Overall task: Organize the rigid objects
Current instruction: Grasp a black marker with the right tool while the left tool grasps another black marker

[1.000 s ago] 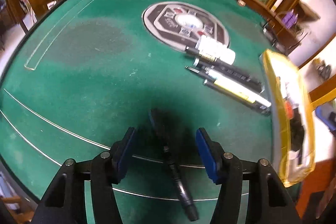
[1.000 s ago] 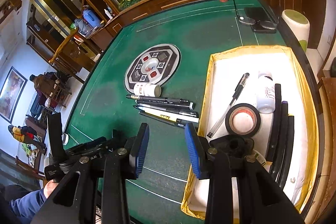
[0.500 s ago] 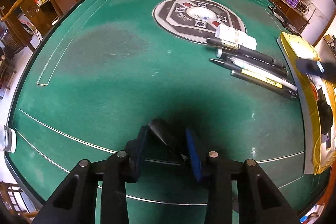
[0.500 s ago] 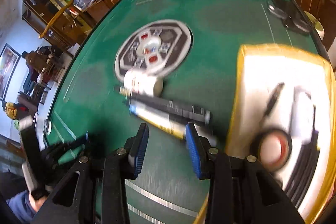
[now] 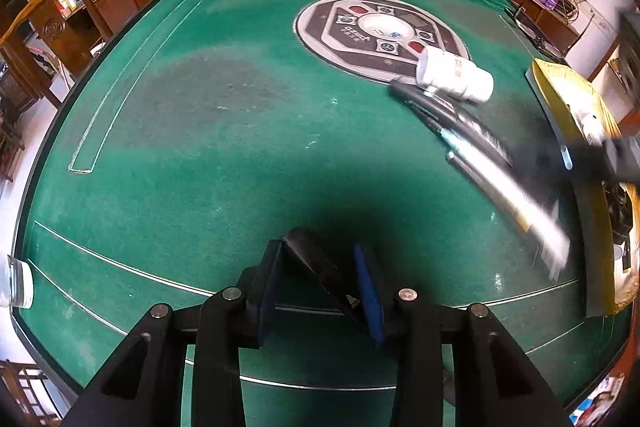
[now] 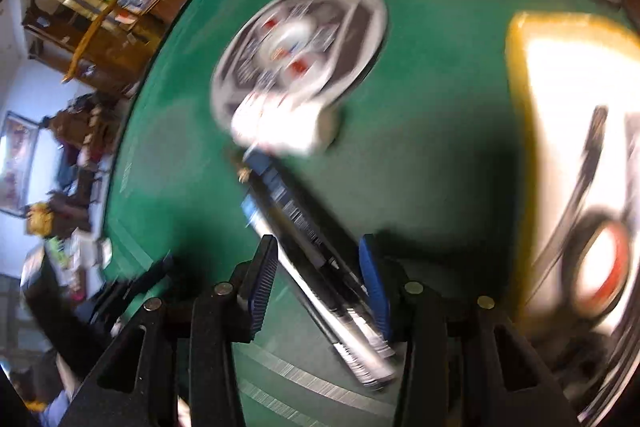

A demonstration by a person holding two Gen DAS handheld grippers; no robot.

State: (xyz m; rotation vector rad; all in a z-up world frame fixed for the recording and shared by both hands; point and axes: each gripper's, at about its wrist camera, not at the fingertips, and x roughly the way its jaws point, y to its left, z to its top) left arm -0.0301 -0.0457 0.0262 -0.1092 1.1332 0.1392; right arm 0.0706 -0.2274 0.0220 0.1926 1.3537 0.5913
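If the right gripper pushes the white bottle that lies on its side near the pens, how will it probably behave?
The white bottle is a cylinder lying on its side, so it will probably roll, perhaps in a curve. It looks like small rigid plastic, likely light. It rests against the pens, so a push may shift them too.

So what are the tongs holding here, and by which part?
The left tongs clamp a black pen near one end of its barrel. The right tongs straddle the pens on the table; a grip cannot be told.

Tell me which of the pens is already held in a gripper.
The black pen between the left gripper fingers, alone near the table's front edge. The other pens lie together beside the white bottle.
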